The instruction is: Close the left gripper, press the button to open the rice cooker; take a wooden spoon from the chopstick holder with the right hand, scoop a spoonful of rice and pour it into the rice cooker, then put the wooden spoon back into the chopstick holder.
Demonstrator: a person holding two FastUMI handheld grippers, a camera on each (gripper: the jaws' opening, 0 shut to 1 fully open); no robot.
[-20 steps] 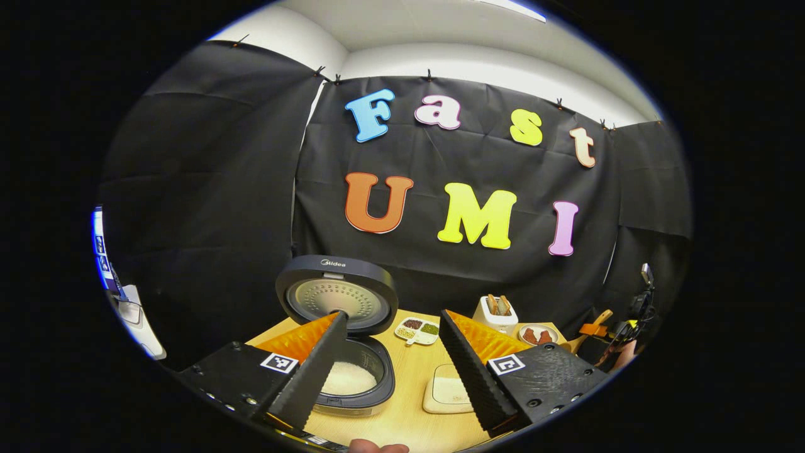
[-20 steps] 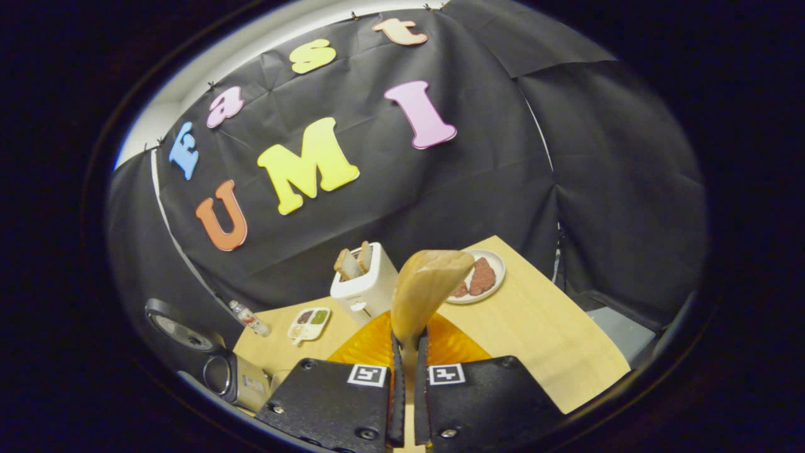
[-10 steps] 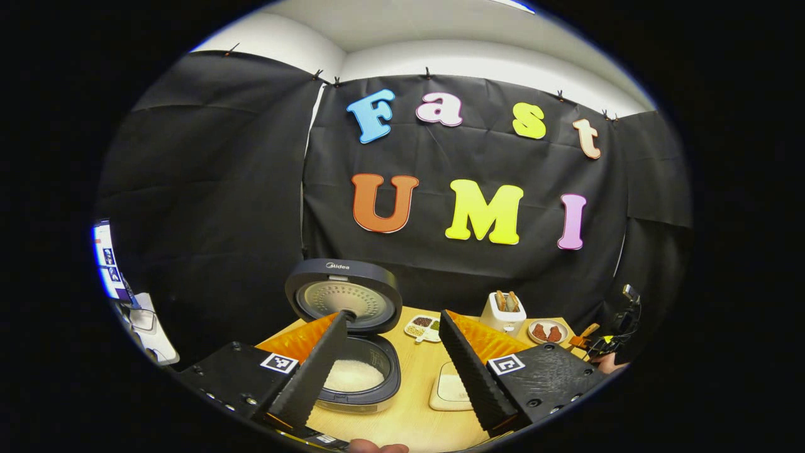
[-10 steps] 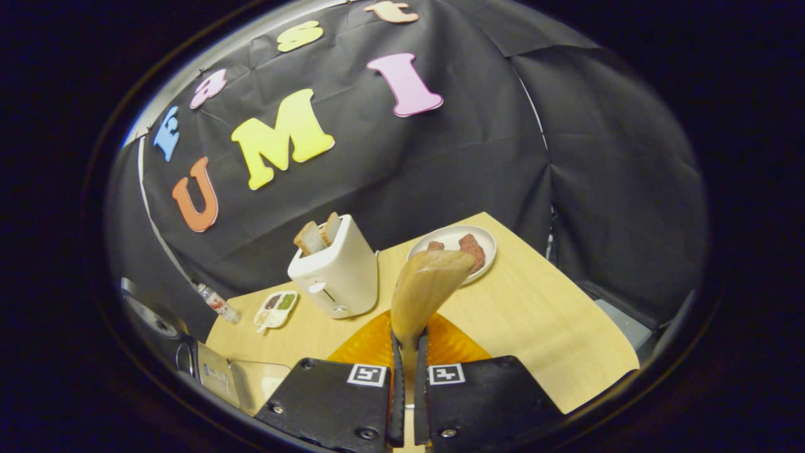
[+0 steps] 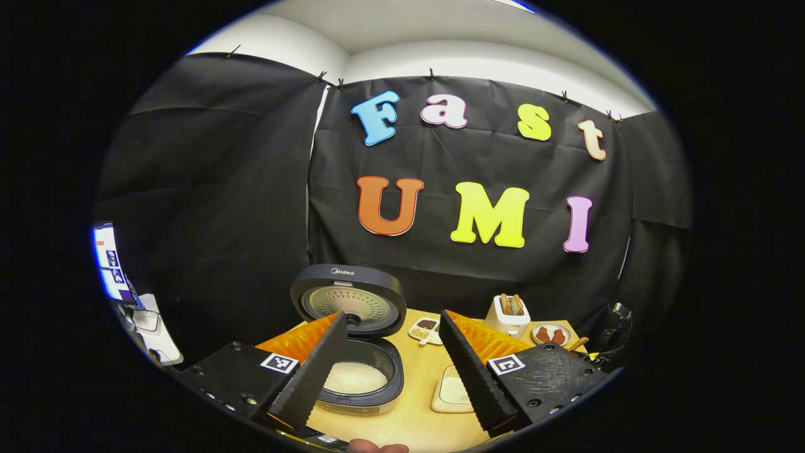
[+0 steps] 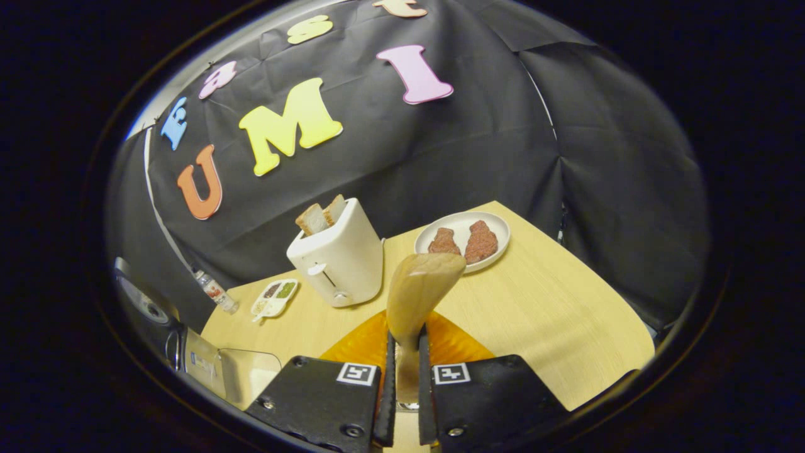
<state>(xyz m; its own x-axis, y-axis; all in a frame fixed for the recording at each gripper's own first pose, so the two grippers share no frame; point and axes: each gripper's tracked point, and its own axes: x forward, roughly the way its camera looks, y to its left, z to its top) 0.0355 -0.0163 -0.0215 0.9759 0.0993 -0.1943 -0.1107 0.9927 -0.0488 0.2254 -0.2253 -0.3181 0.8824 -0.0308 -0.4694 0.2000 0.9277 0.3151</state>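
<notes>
Right gripper view, right hand-held gripper (image 6: 402, 352) clamping wooden spoon (image 6: 420, 290) upright, left hand-held gripper (image 5: 393, 343) spread wide above rice cooker (image 5: 358, 352).

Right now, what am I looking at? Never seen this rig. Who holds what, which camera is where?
No robot arm: a person holds a two-finger gripper in each hand, and each carries a fisheye camera looking along its own fingers. In the left gripper view, the left gripper is open and empty, facing the rice cooker, lid up, rice inside. In the right gripper view, the right gripper is shut on the wooden spoon, bowl end pointing forward. On the wooden table stand a toaster with bread, a plate with two brown pieces, and a small divided dish.
</notes>
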